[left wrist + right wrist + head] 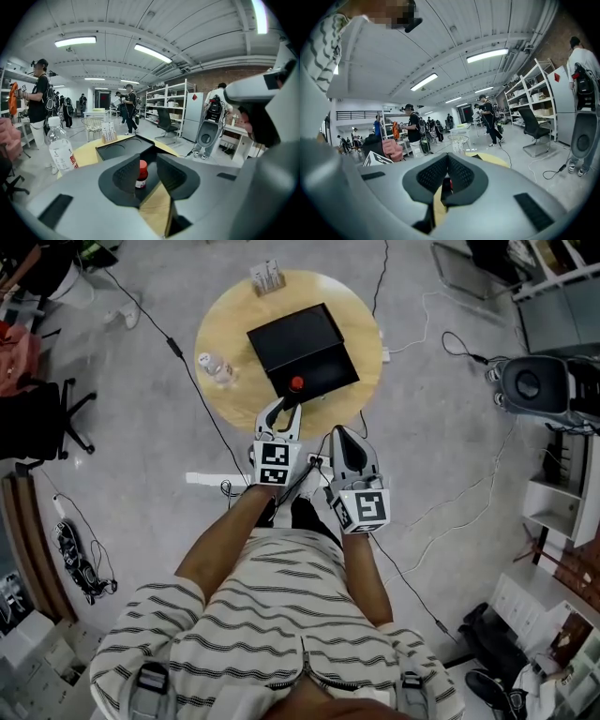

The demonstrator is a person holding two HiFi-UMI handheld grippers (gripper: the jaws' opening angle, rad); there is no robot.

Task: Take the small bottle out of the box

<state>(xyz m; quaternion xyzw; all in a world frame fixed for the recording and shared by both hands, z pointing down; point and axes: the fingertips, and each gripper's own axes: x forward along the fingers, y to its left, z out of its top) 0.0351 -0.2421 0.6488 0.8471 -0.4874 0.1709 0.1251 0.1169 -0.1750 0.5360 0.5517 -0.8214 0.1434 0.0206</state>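
Bottle (141, 174) not yet out of the box (298, 345).
My left gripper (145, 158) has its jaws half apart, and I see the bottle between them, ungripped, at the box's near edge. My right gripper (447, 157) is closed and empty.

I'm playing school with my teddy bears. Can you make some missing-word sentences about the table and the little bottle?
1. The small bottle has a ___ cap.
2. The box is ___ in colour.
3. The wooden top of the table is ___ in shape.
4. In the head view, the clear water bottle is on the table to the ___ of the box.

Missing words: red; black; round; left.
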